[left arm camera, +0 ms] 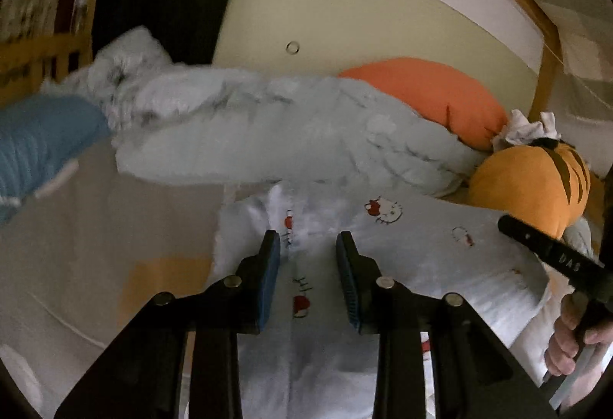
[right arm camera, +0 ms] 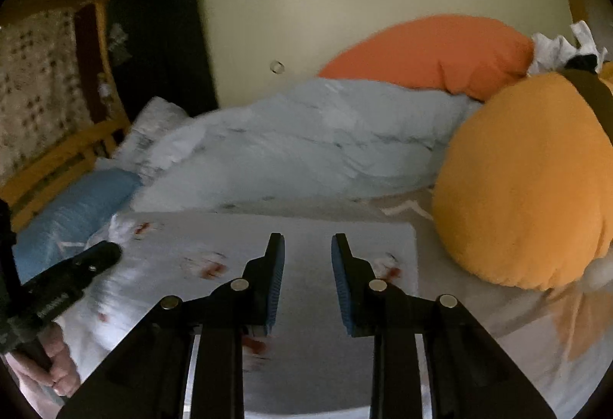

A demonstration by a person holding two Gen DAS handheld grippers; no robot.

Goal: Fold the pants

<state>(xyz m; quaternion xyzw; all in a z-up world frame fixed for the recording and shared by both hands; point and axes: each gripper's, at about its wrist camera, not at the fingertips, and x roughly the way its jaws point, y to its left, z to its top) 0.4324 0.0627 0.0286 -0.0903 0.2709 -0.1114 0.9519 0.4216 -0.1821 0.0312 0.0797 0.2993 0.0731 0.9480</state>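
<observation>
White pants with small red cartoon prints [left arm camera: 402, 239] lie spread flat on the bed. They also show in the right wrist view [right arm camera: 306, 265]. My left gripper [left arm camera: 308, 242] is open and empty, hovering over the pants near their bunched left end. My right gripper [right arm camera: 307, 242] is open and empty, over the flat right part of the pants, near their right edge. The right gripper's body shows at the right of the left wrist view [left arm camera: 555, 258]. The left gripper's body shows at the left of the right wrist view [right arm camera: 72, 277].
A rumpled pale-blue duvet [left arm camera: 276, 135] lies just behind the pants. An orange pillow [right arm camera: 433, 47] and an orange striped plush toy [right arm camera: 528, 189] sit to the right. A blue pillow [left arm camera: 34, 150] is at left. The wooden bed frame [right arm camera: 57, 158] and wall lie beyond.
</observation>
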